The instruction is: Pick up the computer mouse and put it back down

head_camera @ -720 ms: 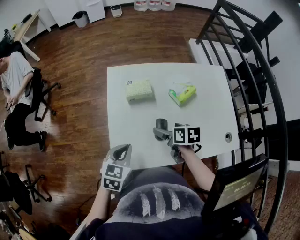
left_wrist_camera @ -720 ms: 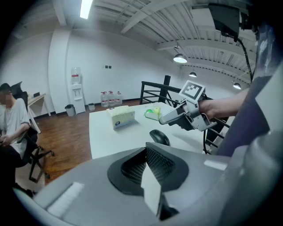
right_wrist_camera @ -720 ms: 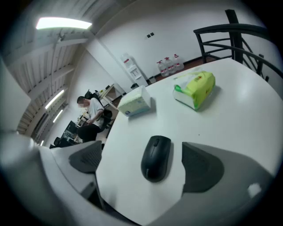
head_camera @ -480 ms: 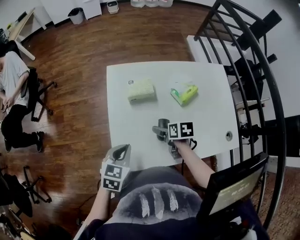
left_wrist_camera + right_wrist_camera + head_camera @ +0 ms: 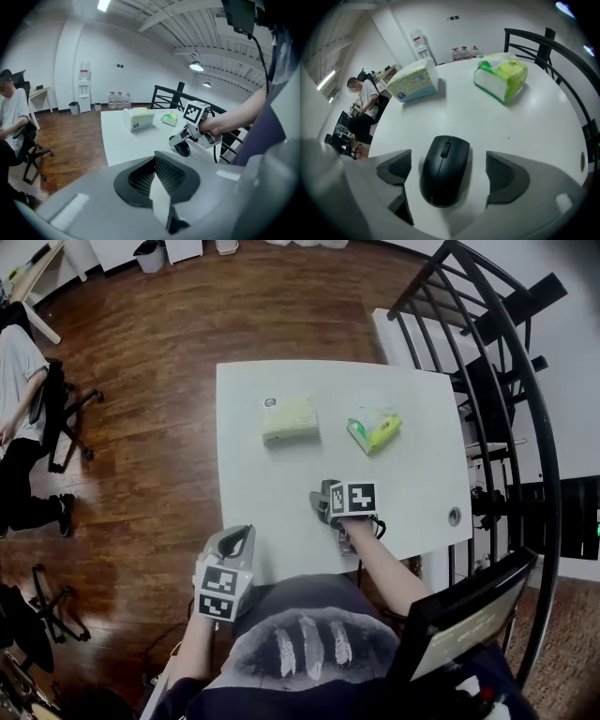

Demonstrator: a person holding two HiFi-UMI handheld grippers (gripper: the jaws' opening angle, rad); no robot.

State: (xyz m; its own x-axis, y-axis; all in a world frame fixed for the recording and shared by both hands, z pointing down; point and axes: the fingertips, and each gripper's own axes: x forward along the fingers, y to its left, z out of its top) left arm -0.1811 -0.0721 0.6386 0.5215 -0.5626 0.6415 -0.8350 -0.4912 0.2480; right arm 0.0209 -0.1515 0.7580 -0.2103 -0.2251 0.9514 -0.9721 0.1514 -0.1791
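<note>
A black computer mouse [image 5: 444, 168] lies flat on the white table [image 5: 543, 126], near its front edge. My right gripper [image 5: 449, 171] points steeply down over it, open, one jaw on each side. Bare table shows between the mouse and each pad. In the head view the marker cube hides most of the right gripper [image 5: 328, 504], and only the mouse's [image 5: 322, 495] far end shows. The left gripper view shows the mouse [image 5: 182, 148] under the right gripper [image 5: 187, 137]. My left gripper [image 5: 238, 542] hovers at the table's front left corner, shut and empty.
A pale tissue box [image 5: 289, 420] and a green wipes pack [image 5: 373, 430] lie at the far half of the table [image 5: 262, 484]. A cable hole [image 5: 455, 516] sits near the right edge. Black railing [image 5: 506, 381] stands to the right. A seated person [image 5: 14, 427] is far left.
My right gripper has shifted left and come down around the mouse. The left gripper has stayed where it was.
</note>
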